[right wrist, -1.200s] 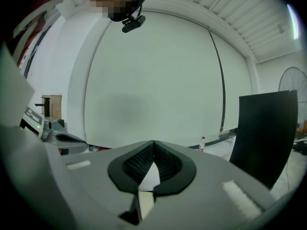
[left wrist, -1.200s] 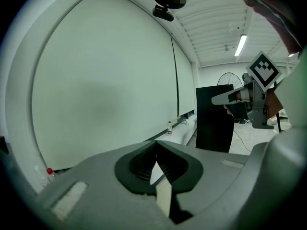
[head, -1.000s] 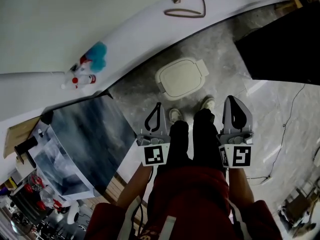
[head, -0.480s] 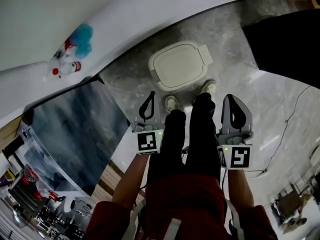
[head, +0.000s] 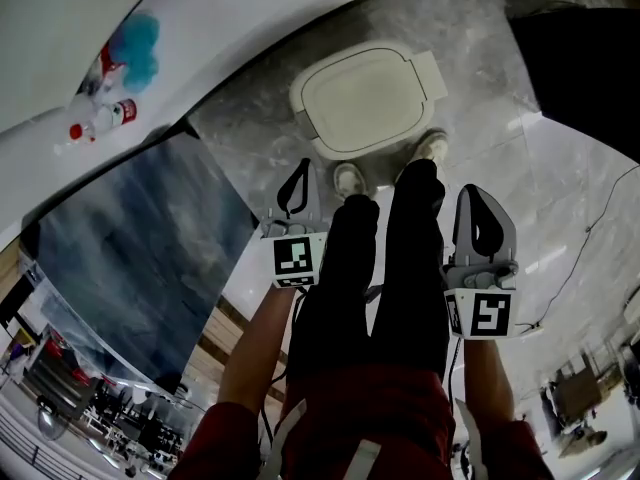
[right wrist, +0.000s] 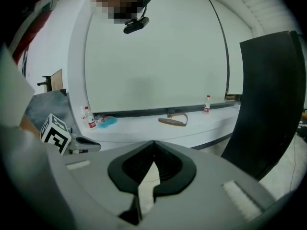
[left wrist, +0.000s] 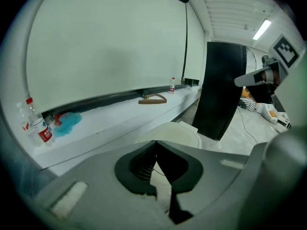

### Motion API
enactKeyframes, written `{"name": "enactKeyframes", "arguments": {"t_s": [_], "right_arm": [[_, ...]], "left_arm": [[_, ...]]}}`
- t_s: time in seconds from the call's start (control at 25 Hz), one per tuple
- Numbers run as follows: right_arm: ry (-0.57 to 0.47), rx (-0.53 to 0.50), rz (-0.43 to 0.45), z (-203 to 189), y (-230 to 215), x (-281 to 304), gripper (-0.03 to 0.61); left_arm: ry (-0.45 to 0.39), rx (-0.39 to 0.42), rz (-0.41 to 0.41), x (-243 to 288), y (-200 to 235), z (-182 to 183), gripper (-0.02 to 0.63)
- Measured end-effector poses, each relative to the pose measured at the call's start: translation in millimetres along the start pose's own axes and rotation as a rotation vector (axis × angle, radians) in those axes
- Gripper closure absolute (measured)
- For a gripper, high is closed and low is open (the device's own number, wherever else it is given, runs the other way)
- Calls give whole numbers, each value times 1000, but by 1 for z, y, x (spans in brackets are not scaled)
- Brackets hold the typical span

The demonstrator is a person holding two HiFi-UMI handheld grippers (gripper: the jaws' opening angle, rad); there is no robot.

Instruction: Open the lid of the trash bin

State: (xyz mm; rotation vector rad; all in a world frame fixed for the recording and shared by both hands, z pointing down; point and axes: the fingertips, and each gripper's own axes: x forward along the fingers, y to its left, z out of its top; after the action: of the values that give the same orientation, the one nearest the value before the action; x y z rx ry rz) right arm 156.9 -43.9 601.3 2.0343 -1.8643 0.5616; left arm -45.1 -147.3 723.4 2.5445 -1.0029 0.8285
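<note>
- The left tool (left wrist: 154, 142) is pressing its jaws together, tips touching, with nothing gripped between them.
- The right tool (right wrist: 154, 142) is doing the same: its jaws are meeting at the tips and gripping nothing.
- The person is holding both tools low, one at the outer side of each black-trousered leg (head: 385, 268), and both are pointing forward.
- The trash bin (head: 365, 100) is standing on the grey floor (head: 500, 158) ahead of the two tools, between their lines and well apart from both.
- Its cream lid (left wrist: 169, 132) is lying shut, showing just beyond the left tool's tips.
- The person's shoes (head: 348, 178) are standing at the bin's near edge, between the tools and the bin.
- A long white surface (left wrist: 110, 123) is running beyond the bin, ahead and to the left of the left tool.
- A red-labelled bottle (left wrist: 43, 131) and a blue cloth (left wrist: 71, 120) are sitting on it, far left of that tool.
- A brown strap (right wrist: 173, 120) is lying on the surface ahead of the right tool.
- A black panel (right wrist: 268, 95) is rising at the right tool's right.
</note>
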Motion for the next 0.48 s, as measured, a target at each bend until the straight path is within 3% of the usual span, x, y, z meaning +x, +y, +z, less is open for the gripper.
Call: {"name": "enactKeyframes", "arguments": {"t_s": [0.2, 0.48], "right_arm": [[33, -1, 32, -22, 11, 8, 578], [65, 7, 46, -38, 15, 12, 578]], "left_arm": [[88, -24, -18, 22, 4, -40, 609], [154, -28, -1, 44, 20, -68, 609]]}}
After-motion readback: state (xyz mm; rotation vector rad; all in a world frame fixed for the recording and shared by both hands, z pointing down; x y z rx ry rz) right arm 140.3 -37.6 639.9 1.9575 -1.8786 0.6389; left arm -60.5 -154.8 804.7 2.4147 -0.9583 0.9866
